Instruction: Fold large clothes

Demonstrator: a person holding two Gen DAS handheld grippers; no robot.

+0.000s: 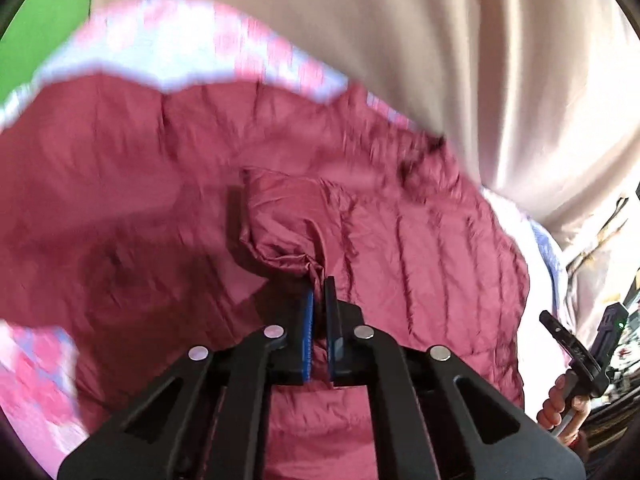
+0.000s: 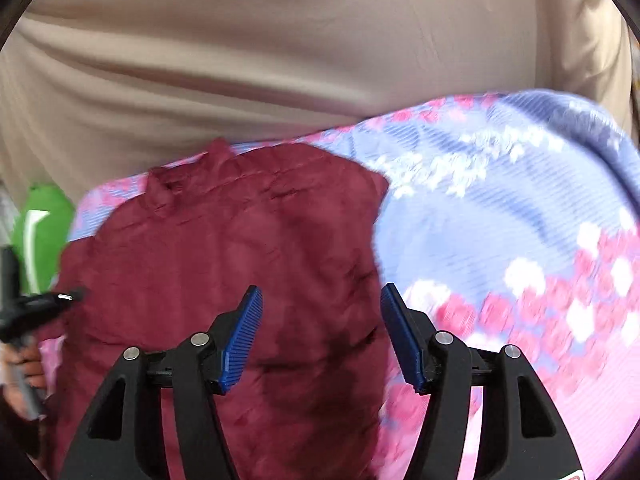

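Note:
A large maroon quilted jacket [image 1: 400, 240] lies spread on a floral bedspread [image 1: 168, 56]. My left gripper [image 1: 319, 292] is shut on a bunched fold of the jacket, with a sleeve or flap [image 1: 280, 216] raised just beyond the fingertips. In the right wrist view the jacket [image 2: 240, 240] lies flat below my right gripper [image 2: 320, 300], which is open and empty above the jacket's right edge. The left gripper [image 2: 72, 295] shows at the far left of that view. The right gripper [image 1: 560, 332] shows at the right edge of the left wrist view.
The blue, pink and white bedspread [image 2: 500, 220] extends right of the jacket. A beige curtain [image 2: 280, 40] hangs behind the bed. A green object [image 2: 40, 232] stands at the left beyond the bed edge. Cluttered items [image 1: 616, 280] sit at the far right.

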